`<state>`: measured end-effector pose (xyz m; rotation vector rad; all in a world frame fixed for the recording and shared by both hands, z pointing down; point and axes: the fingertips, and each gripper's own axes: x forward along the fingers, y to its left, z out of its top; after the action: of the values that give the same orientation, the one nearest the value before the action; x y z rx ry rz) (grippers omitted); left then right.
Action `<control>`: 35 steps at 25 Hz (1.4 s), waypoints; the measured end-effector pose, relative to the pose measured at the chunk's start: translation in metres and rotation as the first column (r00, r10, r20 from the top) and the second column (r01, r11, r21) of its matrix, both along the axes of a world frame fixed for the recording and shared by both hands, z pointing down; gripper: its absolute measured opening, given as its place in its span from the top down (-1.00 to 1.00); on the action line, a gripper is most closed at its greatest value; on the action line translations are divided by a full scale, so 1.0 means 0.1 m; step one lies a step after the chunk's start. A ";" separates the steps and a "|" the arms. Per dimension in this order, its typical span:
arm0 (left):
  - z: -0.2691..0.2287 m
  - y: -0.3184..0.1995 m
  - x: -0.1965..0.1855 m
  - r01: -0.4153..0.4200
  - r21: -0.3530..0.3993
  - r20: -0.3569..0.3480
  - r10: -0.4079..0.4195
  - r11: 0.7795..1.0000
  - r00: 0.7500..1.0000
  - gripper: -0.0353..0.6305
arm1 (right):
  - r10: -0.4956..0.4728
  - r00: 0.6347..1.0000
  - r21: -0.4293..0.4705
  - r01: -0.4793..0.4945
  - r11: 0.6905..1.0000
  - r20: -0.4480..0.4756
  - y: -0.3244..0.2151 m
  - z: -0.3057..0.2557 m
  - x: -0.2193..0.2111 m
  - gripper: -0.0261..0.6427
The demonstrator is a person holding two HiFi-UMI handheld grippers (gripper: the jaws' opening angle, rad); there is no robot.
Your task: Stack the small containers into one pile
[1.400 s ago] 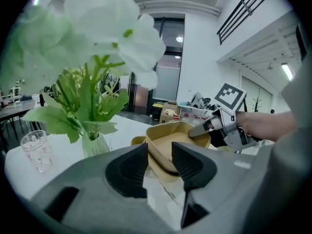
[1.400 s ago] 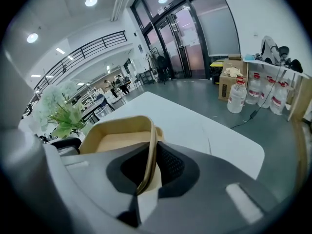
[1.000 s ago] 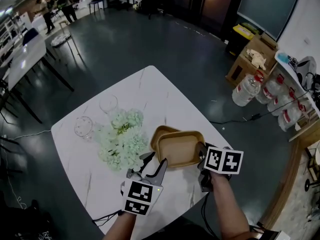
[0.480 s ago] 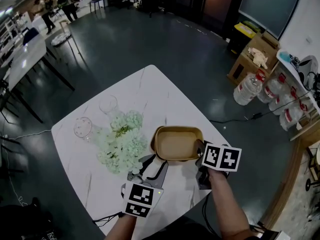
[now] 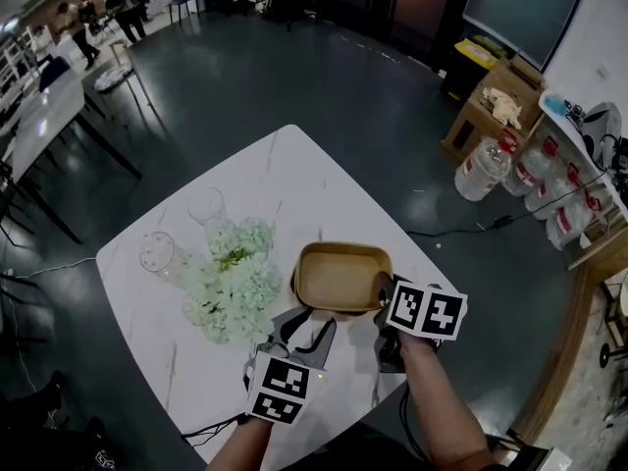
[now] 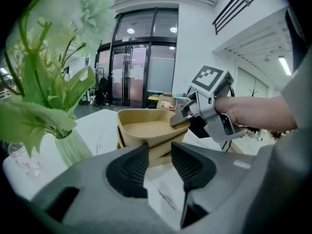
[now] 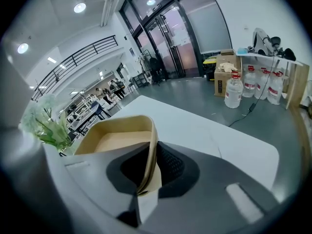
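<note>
While the right gripper (image 5: 384, 295) pinches the rim of the top tan paper container (image 5: 341, 278), that container sits partly inside a second tan paper container (image 6: 159, 154) under it. In the right gripper view, the jaws of this gripper (image 7: 153, 167) are closed tight on the thin wall, one jaw inside and one outside.

The pile of two stands just beside the big bunch of pale green flowers (image 5: 231, 278), on the side next to the person's right hand. It is also close to an edge of the white stone worktop (image 5: 294, 180), with dark grey floor (image 5: 245, 77) past that edge.

The left gripper (image 5: 306, 324) hovers near the flowers too, on the side nearest the person, and points at the pile. Its jaws (image 6: 159, 167) stand apart and have just been closing a little. Nothing is between them, and they do not touch the pile.

Beyond the flowers, the far part of the worktop is bare, with lots of room.

There are two tan containers, two grippers, one flower bunch and two clear glasses (image 5: 206, 204) (image 5: 157, 253). Both glasses stand at the far left of the flowers. The flowers stand in a clear glass vase (image 6: 73, 147). The lower container holds the top one, and the top one shows its plain tan bottom.
</note>
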<state>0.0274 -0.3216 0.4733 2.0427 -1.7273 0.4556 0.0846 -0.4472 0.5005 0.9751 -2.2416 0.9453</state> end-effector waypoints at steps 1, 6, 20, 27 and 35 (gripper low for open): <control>0.00 -0.01 -0.01 0.003 0.000 -0.001 -0.003 1.000 1.000 0.47 | 0.001 1.000 0.001 -0.001 1.000 0.001 0.01 0.00 0.00 0.84; 0.02 -0.04 -0.07 0.017 0.000 0.001 -0.017 1.000 1.000 0.47 | 0.014 1.000 -0.003 -0.014 1.000 0.022 0.03 -0.03 0.01 0.83; 0.04 -0.09 -0.20 0.068 0.004 -0.003 -0.068 0.998 0.998 0.47 | 0.030 0.995 -0.064 -0.024 0.998 0.100 0.17 -0.04 0.02 0.70; 0.02 -0.10 -0.25 0.089 0.009 0.005 -0.089 0.996 0.996 0.46 | -0.022 0.992 -0.097 0.034 0.995 0.127 0.25 -0.05 -0.02 0.62; 0.03 -0.08 -0.25 0.104 0.006 0.014 -0.104 0.995 0.994 0.45 | -0.074 0.987 -0.075 0.086 0.993 0.144 0.32 -0.08 -0.09 0.51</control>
<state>0.0020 -0.3299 0.4767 1.9460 -1.8348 0.4333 0.0760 -0.4156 0.4923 0.7988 -2.3194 1.0906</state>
